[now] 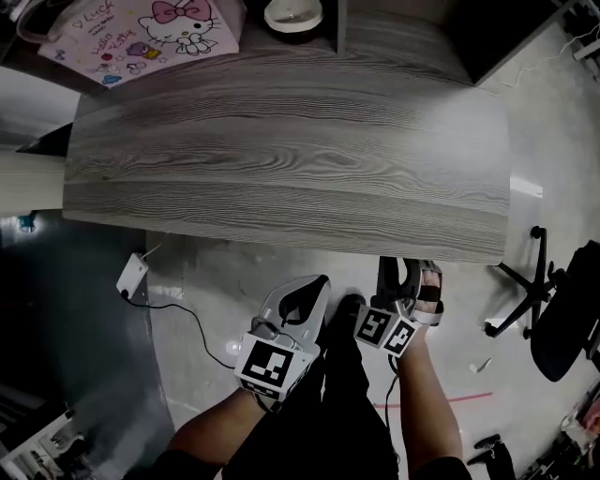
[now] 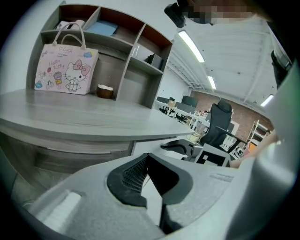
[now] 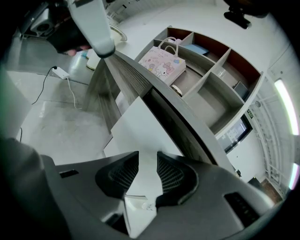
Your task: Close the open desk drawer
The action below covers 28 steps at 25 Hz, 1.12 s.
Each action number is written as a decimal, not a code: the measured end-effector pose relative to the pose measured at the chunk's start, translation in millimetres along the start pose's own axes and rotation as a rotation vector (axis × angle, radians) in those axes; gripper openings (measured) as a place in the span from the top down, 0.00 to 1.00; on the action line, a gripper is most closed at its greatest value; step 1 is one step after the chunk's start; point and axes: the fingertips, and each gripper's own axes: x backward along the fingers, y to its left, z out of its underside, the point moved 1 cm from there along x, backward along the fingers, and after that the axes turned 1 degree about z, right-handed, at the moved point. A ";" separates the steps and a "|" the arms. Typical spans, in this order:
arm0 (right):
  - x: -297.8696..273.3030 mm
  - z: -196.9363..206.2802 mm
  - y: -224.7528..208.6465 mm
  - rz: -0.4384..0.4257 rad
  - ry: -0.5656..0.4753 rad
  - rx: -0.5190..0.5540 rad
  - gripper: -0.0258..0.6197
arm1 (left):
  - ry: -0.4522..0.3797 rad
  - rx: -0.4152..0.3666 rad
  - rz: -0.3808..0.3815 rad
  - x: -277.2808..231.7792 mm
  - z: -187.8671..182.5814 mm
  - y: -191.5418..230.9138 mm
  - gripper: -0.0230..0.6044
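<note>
Both tools are held low, just in front of the counter (image 1: 281, 141) edge and angled down. Judged reason: the drawer sits under the top, so its face has to be met from below the overhang.

The drawer (image 3: 140, 117) is not seen from the head view because it is hidden by the top. In the right gripper view it is taken to be the white panel directly under the grey slab, standing out from the carcass, so it is judged to be open and not yet pushed.

Left hand-held gripper (image 1: 317, 286): set slightly back and to the side, apparently kept out of the way. In its own view the pads are seen meeting at the tips (image 2: 147, 155), with nothing pinched.

Right hand-held gripper (image 1: 399, 274): placed further forward, tips at the counter edge, lined up on the white panel. The jaws are spread to a moderate gap (image 3: 147, 157), and the panel is seen through that gap. Nothing is clamped. Contact with the panel cannot be confirmed.

The counter top is kept bare in front. The pink cartoon bag (image 1: 141, 33) and a small bowl (image 1: 293, 14) are parked at the back by the shelf unit (image 2: 136, 51), well apart from the work area, so nothing is judged to be at risk from a push.
</note>
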 end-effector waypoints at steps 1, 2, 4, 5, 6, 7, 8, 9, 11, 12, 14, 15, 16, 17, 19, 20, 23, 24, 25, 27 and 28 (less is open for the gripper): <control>0.2 -0.7 -0.7 -0.003 0.009 -0.007 0.76 | -0.001 -0.002 -0.004 3.6 -4.4 0.1 0.95; 0.6 -1.7 -1.2 -0.006 0.018 -0.017 0.78 | 0.000 -0.005 -0.007 7.2 -8.0 0.3 0.95; 0.8 -4.3 -0.8 -0.021 0.028 -0.036 0.80 | 0.004 -0.017 -0.009 13.8 -14.7 0.1 0.95; 0.2 -6.5 0.6 -0.032 0.029 -0.041 0.80 | 0.002 -0.024 -0.007 16.5 -19.3 -0.5 0.95; -0.8 -8.9 2.6 -0.042 0.030 -0.040 0.80 | -0.003 -0.031 -0.006 18.9 -24.7 -1.3 0.95; -1.6 -10.9 5.0 -0.051 0.032 -0.036 0.79 | -0.009 -0.037 -0.004 21.4 -29.8 -2.1 0.95; -1.2 -12.0 7.3 -0.058 0.036 -0.034 0.76 | -0.013 -0.040 -0.003 24.1 -33.8 -2.9 0.95; 0.6 -12.4 8.4 -0.066 0.042 -0.040 0.73 | -0.016 -0.041 -0.002 26.9 -37.1 -3.9 0.95; 8.3 -12.1 8.4 -0.087 0.052 -0.073 0.74 | -0.024 -0.041 0.002 32.1 -44.0 -5.9 0.95; 13.8 -12.0 9.3 -0.103 0.055 -0.090 0.76 | -0.028 -0.039 0.003 34.9 -47.1 -6.6 0.95; 28.1 -14.1 14.3 -0.142 0.055 -0.110 0.79 | -0.032 -0.035 0.003 42.3 -51.7 -7.4 0.95; 36.8 -17.3 16.3 -0.160 0.053 -0.122 0.80 | -0.033 -0.031 0.001 47.4 -54.0 -7.5 0.95; 46.4 -22.3 16.0 -0.175 0.049 -0.144 0.81 | -0.035 -0.026 -0.001 53.3 -57.4 -7.9 0.95; 56.8 -28.7 13.0 -0.185 0.044 -0.177 0.82 | -0.040 -0.021 -0.001 59.6 -62.3 -8.6 0.95; 80.1 -44.0 0.2 -0.194 0.026 -0.251 0.85 | -0.057 -0.017 0.004 74.1 -75.5 -12.2 0.95; 92.7 -52.7 -8.2 -0.193 0.011 -0.281 0.86 | -0.067 -0.020 0.009 82.3 -82.7 -15.1 0.95; 127.2 -82.0 -36.6 -0.180 -0.049 -0.340 0.87 | -0.089 -0.043 0.025 106.1 -102.7 -24.6 0.95; 137.0 -92.1 -47.1 -0.174 -0.071 -0.356 0.88 | -0.094 -0.053 0.031 113.0 -109.7 -27.5 0.95; 147.1 -101.6 -57.6 -0.171 -0.092 -0.374 0.88 | -0.098 -0.061 0.035 120.2 -116.6 -31.1 0.95; 168.9 -118.9 -77.0 -0.178 -0.134 -0.416 0.88 | -0.106 -0.072 0.039 135.4 -130.2 -40.6 0.95; 179.8 -127.3 -86.5 -0.183 -0.158 -0.443 0.89 | -0.115 -0.077 0.042 142.8 -137.6 -45.9 0.95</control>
